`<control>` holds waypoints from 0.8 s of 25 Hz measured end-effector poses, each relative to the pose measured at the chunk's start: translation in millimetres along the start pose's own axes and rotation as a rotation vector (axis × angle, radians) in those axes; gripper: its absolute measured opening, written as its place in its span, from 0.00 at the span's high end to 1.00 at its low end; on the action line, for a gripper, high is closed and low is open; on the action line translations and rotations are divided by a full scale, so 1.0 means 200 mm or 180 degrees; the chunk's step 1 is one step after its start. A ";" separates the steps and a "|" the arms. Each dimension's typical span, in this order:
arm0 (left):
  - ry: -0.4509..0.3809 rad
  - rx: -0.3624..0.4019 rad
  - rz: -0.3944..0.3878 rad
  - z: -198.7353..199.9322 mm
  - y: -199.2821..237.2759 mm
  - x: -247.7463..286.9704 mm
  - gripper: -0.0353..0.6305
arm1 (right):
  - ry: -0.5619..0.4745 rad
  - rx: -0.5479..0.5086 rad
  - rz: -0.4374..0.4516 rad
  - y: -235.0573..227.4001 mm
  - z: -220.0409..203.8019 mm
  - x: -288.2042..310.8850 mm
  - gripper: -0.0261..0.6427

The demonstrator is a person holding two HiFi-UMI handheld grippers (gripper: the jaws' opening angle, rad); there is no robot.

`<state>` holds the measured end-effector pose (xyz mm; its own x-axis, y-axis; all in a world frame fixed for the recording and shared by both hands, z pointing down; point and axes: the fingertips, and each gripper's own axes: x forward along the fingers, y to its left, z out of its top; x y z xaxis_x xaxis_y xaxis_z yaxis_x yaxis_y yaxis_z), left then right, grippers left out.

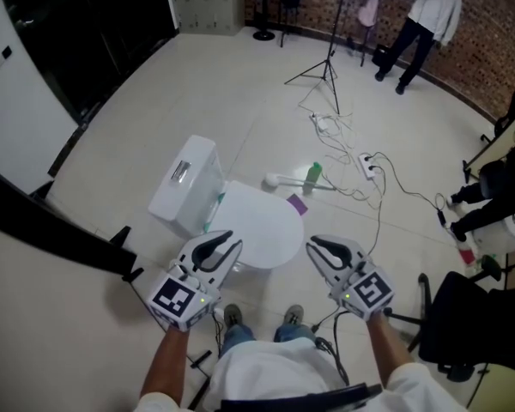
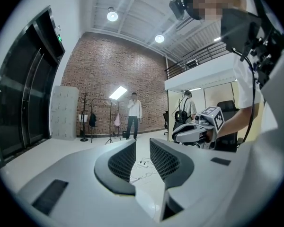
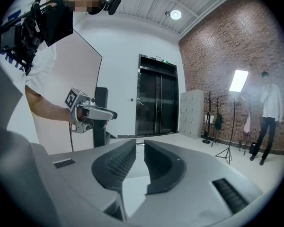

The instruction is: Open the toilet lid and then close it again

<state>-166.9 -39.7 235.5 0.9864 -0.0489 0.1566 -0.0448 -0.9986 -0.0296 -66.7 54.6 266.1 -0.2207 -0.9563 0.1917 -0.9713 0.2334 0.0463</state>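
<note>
The toilet lid (image 1: 259, 226) lies shut on the bowl, on the floor, and the 2 tools hang over its near side touching nothing. The left tool (image 1: 226, 240) has its jaws a little spread, while the right tool (image 1: 319, 247) has its jaws nearly together, a thin slit, both empty. The lift looks not yet begun (or the cycle is over; I cannot tell) — if due, the next move calls for 1 tool lowered under the lid's front lip to swing it up toward the tank (image 1: 187, 178).
</note>
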 end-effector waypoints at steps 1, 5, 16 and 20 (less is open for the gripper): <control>-0.0024 -0.0009 0.0027 0.01 -0.01 0.01 0.82 | -0.0006 0.0001 0.0009 -0.01 0.00 -0.01 0.90; -0.0037 -0.0046 0.0166 0.02 -0.03 0.04 0.82 | -0.0032 0.0028 0.0067 -0.04 -0.03 -0.04 0.90; 0.0074 -0.0434 0.0777 -0.13 -0.13 0.30 0.82 | 0.0229 0.0066 0.0332 -0.45 -0.34 -0.18 0.90; 0.0014 -0.0319 0.0940 -0.20 -0.02 0.45 0.82 | 0.0326 0.0010 0.0503 -0.64 -0.42 -0.07 0.89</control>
<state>-84.1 -40.6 288.8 0.9278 -0.3370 0.1599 -0.3448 -0.9384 0.0230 68.0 52.3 339.2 -0.3606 -0.8848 0.2951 -0.9255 0.3788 0.0047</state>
